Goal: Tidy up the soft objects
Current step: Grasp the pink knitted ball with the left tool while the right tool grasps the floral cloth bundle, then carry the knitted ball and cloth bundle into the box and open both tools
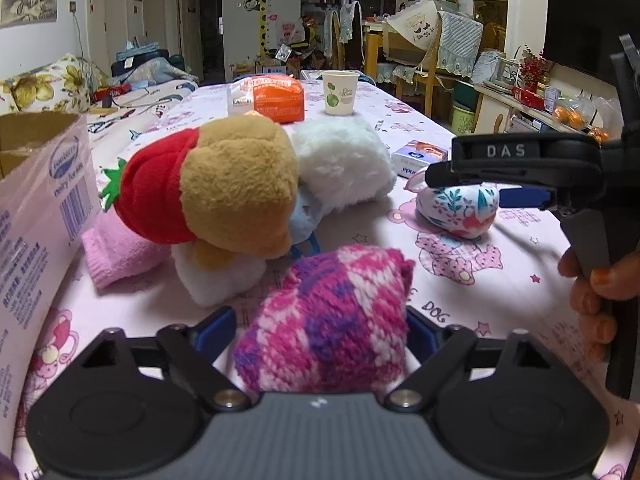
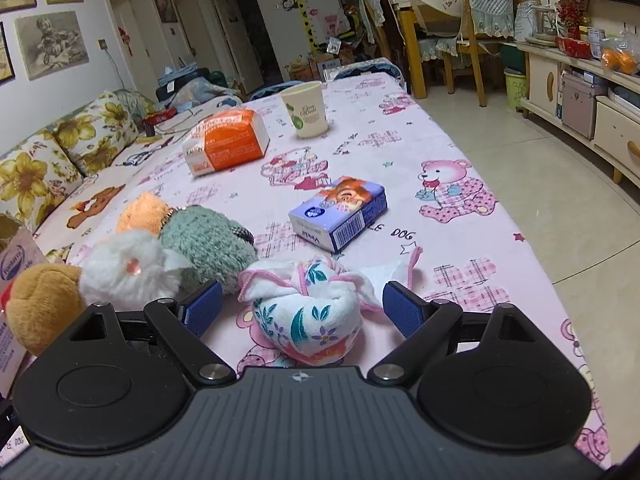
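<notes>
- Left claw (image 1: 320, 330): blue pads either side of a knit bundle (image 1: 328, 320), pink, purple and white. Pads sit against its flanks, so it is pinching the bundle. Whether the bundle is lifted or resting on the surface (image 1: 500, 280) cannot be told.
- Right claw (image 2: 302, 308): spread wide, a pad on each side of a floral cloth ball (image 2: 308, 320), gaps showing on both sides; no contact. The ball rests on the pink bear-print surface (image 2: 460, 264).
- In the left view the right claw (image 1: 444, 172) reaches in from the right, just above the same floral ball (image 1: 458, 208); a hand (image 1: 592, 296) grips its handle.
- Beyond the knit bundle: a plush pile. Brown bear (image 1: 236, 188) with red strawberry hat (image 1: 156, 188), lying over a white plush (image 1: 340, 164); a pink sock (image 1: 116, 252) lies under the hat side.
- A carton (image 1: 36, 208) stands at the left edge, flaps open, touching or just beside the pink sock.
- Right view adds a green plush (image 2: 208, 248) and an orange plush (image 2: 142, 212) behind the white one (image 2: 128, 268).
- Mid surface: blue tissue pack (image 2: 340, 212), past the floral ball.
- Far: orange packet (image 2: 228, 140) and paper cup (image 2: 306, 110), near each other.
- Behind: sofa with floral cushions (image 2: 48, 164) on the left.
</notes>
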Tool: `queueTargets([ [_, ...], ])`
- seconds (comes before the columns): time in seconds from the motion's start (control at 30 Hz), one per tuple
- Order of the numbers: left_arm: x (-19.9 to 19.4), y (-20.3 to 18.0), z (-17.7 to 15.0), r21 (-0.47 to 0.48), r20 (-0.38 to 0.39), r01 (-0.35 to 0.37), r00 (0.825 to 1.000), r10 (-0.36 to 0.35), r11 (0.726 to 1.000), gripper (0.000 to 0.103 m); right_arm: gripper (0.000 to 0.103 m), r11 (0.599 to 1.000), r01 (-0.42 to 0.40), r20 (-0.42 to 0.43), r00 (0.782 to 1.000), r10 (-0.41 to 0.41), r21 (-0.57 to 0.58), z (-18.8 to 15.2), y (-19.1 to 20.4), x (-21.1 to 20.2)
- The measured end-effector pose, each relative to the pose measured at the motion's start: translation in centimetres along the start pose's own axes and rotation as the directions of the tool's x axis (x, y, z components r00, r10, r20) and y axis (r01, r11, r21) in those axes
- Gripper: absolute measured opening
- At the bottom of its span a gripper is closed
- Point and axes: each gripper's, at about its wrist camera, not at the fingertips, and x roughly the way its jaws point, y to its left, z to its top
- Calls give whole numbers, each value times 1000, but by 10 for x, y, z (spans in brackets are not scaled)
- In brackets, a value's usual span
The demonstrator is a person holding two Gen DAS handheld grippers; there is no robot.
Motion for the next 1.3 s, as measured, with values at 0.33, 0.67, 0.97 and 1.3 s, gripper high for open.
queueTargets([
  [0.33, 6, 7, 4, -43, -23, 37, 999, -38, 998, 69, 103, 999, 35, -12, 999, -35, -30, 0, 2, 4],
  [0.67, 8, 10, 7, -60, -21, 62, 998, -63, 996, 63, 82, 997, 39, -35, 999, -41, -71, 0, 4, 8],
  [0.97, 0, 15, 10, -82, 0, 80, 997, -81, 993, 59, 79, 990, 55, -21, 998, -58, -126, 1, 9, 6],
  [1.3, -16, 24, 14, -94, 52, 104, 994, -100, 990, 59, 78, 996, 33, -18, 999, -35, -79, -3, 8, -3],
])
